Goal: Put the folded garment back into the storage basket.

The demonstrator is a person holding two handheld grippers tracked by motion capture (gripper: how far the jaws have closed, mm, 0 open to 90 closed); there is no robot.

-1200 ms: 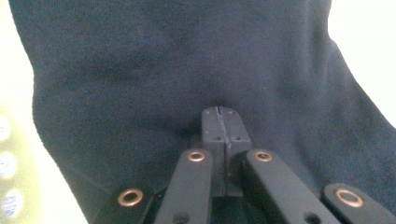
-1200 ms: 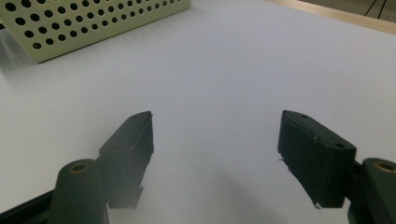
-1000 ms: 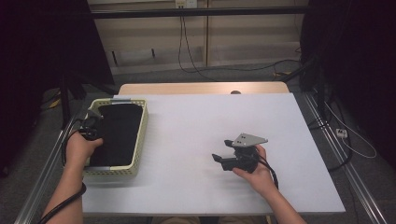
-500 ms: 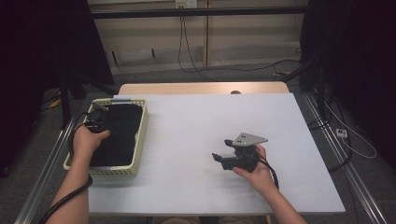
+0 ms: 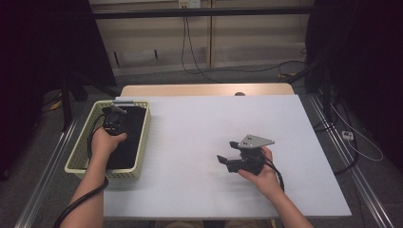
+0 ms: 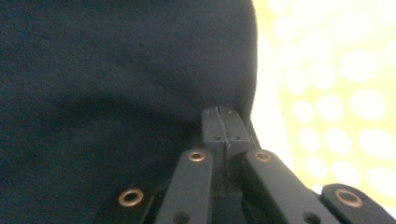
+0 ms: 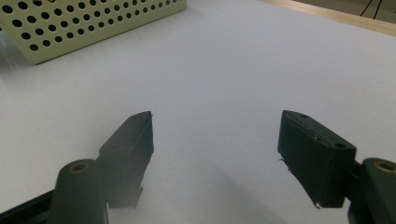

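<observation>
Black cloth (image 5: 124, 142) lies folded in the pale yellow perforated basket (image 5: 78, 154) at the left side of the tabletop (image 5: 190, 142), covering most of the basket floor. Left gripper (image 5: 115, 114) is over the far part of the cloth, inside the basket. In the left gripper view its jaws are shut together, tips right against the dark fabric (image 6: 116, 93); cannot tell whether any cloth is pinched between them. Blurred yellow basket wall (image 6: 336, 93) stands just to the right of the tips.

Right gripper (image 5: 227, 154) rests on the open white tabletop right of centre, well apart from the basket, pointing left toward it. Jaws stand wide, nothing between them, bare tabletop (image 7: 219, 93) in the gap. Grey three-cornered plate (image 5: 255, 141) on top. Basket corner (image 7: 93, 23) shows far off in the right gripper view.

Between basket and right gripper the tabletop is bare. Basket walls hem the left gripper on all sides; the basket's left wall sits near the tabletop's left edge. Wooden strip (image 5: 204, 90) runs along the far edge.
</observation>
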